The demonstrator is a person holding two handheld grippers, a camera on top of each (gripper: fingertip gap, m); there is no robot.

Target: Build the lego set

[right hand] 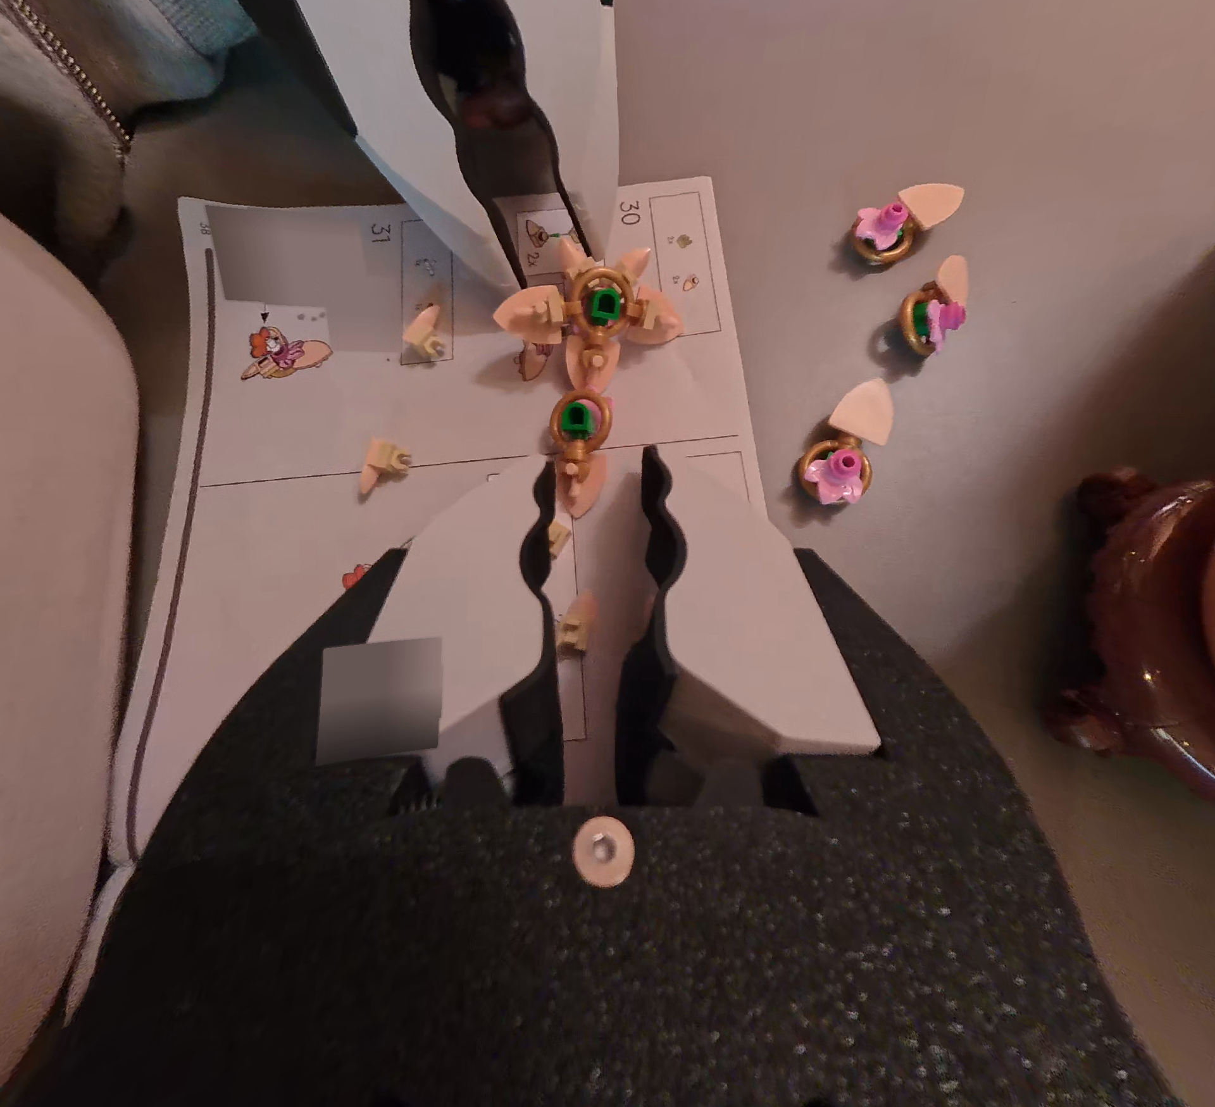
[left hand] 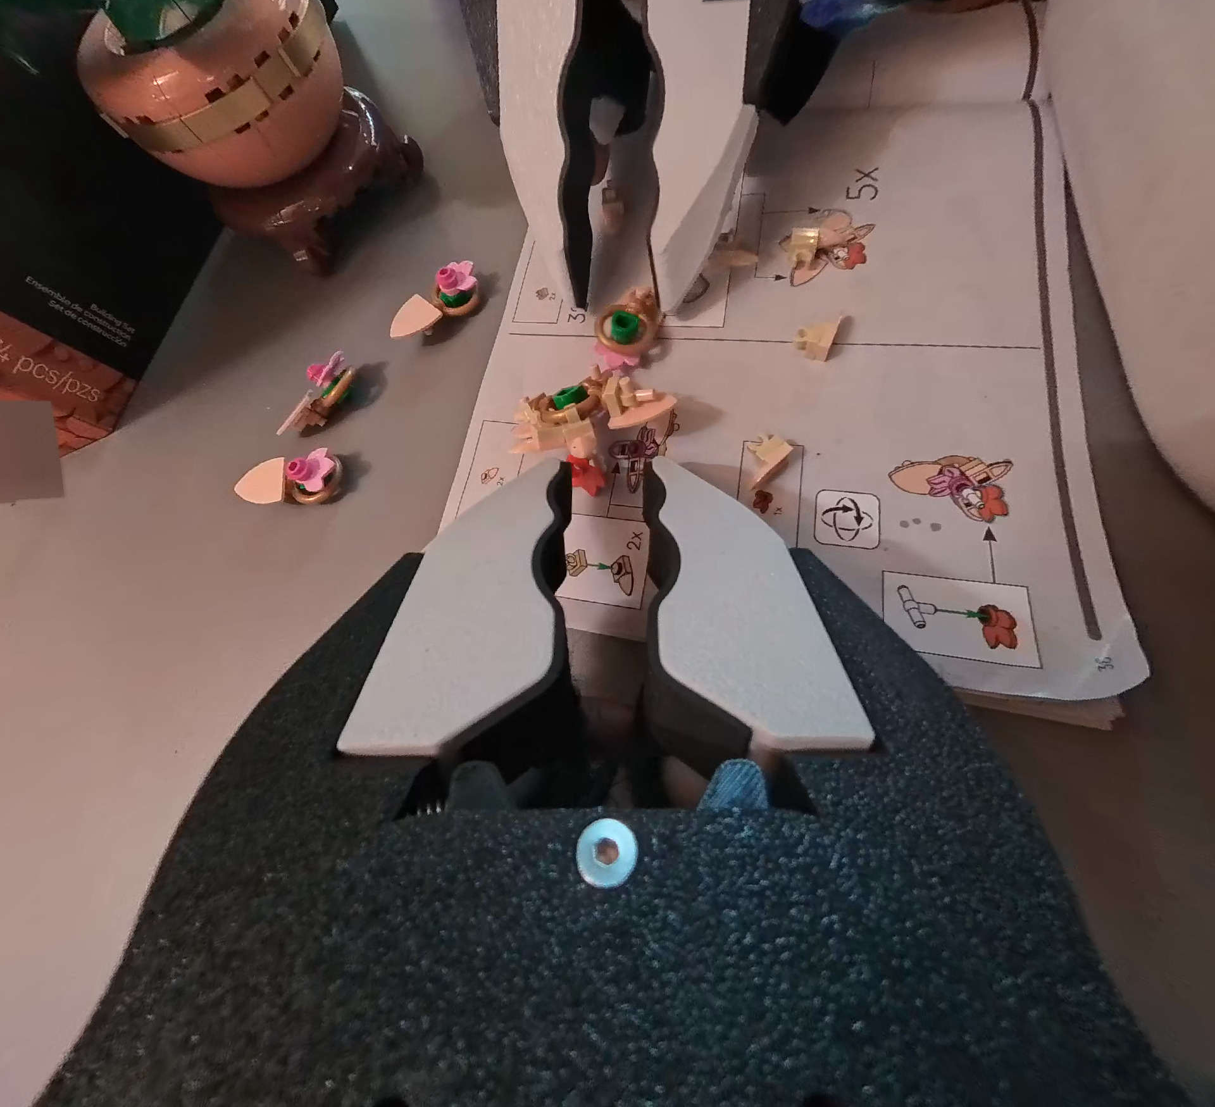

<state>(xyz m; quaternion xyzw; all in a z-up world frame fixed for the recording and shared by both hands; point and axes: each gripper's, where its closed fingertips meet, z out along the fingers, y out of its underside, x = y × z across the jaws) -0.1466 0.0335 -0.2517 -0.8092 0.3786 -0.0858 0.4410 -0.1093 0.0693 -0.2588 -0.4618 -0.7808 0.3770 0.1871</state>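
both tongs [left hand: 603, 470] [right hand: 595, 470] spread, holding nothing; three ring flowers [left hand: 309, 474] finished on the worktop [left hand: 197, 615], two more [right hand: 595, 306] lie unfinished on the booklet [left hand: 920, 391].

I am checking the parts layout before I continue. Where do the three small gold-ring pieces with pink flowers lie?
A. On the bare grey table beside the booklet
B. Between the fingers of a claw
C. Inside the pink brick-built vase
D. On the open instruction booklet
A: the three gold-ring pieces with pink flowers lie on the grey table, off the instruction booklet.
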